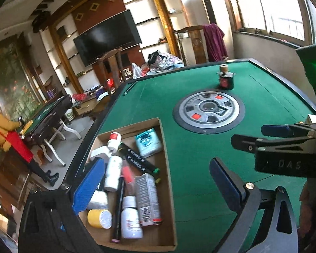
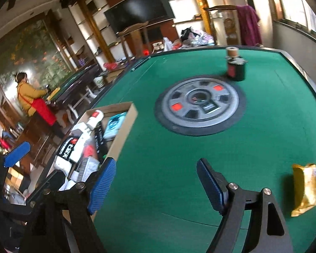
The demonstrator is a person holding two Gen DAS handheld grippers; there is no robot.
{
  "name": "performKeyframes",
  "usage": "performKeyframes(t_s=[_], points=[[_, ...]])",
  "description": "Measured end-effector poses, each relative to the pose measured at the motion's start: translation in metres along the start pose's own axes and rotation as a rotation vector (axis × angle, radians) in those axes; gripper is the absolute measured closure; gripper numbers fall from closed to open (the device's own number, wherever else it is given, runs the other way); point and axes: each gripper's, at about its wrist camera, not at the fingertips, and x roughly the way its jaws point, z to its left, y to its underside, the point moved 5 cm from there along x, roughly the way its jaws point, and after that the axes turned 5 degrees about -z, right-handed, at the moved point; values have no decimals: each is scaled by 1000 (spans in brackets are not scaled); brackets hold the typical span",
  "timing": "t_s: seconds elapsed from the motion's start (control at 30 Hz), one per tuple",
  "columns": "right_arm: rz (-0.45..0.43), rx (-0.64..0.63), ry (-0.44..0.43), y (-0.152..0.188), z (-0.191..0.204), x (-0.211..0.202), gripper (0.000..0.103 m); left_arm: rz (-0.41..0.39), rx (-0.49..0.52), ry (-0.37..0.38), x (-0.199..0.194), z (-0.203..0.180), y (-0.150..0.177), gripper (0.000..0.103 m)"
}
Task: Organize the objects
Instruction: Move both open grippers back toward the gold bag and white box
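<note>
We find both grippers, left (image 1: 155, 181) and right (image 2: 155, 182), with fingers spread and empty. The gold packet (image 2: 304, 189) lies on the bench (image 2: 179, 168), right of the cardboard box (image 1: 165, 158). We judge it light, crinkly, slippery; pinch across its middle.

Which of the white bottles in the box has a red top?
The white bottle at the far end of the cardboard box, beside the teal packet. Its top is red; the other bottles have white tops.
</note>
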Motion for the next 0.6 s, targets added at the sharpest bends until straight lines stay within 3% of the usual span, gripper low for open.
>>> performKeyframes(t_s=[0.47,0.6], points=[[-54,136,57,-5,-88,-38,18,30,100,58,9,-60,-10,4],[-93,182,108,-12,-125,-58,18,45,120,84,13,-74,-9,4]])
